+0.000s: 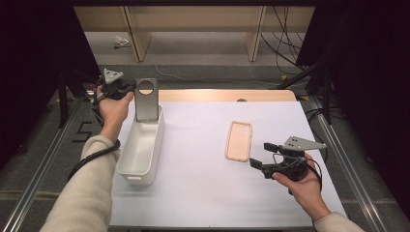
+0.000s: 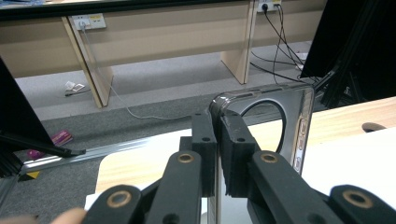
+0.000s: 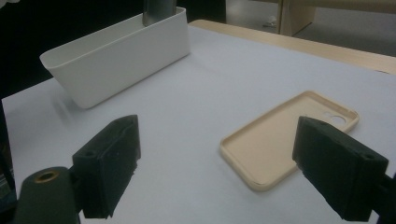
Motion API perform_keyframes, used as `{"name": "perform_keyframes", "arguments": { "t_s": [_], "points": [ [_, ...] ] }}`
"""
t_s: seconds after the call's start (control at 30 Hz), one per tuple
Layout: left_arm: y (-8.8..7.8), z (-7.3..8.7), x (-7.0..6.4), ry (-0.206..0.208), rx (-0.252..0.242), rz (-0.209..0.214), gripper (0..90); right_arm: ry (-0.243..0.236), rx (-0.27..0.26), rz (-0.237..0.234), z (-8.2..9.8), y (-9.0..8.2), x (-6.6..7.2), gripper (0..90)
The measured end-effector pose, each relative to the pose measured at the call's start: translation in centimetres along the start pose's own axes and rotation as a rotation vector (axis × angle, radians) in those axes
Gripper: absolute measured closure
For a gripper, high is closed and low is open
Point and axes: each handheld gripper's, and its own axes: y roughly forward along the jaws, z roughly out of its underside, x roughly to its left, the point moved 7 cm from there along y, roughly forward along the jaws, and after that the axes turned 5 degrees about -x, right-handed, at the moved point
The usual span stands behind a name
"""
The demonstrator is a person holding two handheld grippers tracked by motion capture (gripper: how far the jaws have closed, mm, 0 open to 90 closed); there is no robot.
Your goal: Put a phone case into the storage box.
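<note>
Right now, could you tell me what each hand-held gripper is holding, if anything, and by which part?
The left hand-held gripper pinches the grey phone case by its side edge near the camera cutout; the right hand-held gripper holds nothing.

No readable text, label or number anywhere (too blurred).

The left claw (image 1: 129, 88) is held at ten o'clock at the end of a long outstretched forearm in a cream sleeve, its jaws clamped together level. The right claw (image 1: 261, 154) is held low at four o'clock, jaws spread wide, pointing toward nine o'clock.
</note>
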Motion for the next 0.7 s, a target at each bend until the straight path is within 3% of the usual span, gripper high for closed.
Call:
{"name": "perform_keyframes", "arguments": {
  "t_s": [0.7],
  "points": [
    [1.7, 2.0, 0.1, -0.001, 0.051, -0.002, 84.7, -0.001, 0.000, -0.003, 0.0, 0.0, 0.0, 16.1]
  ]
}}
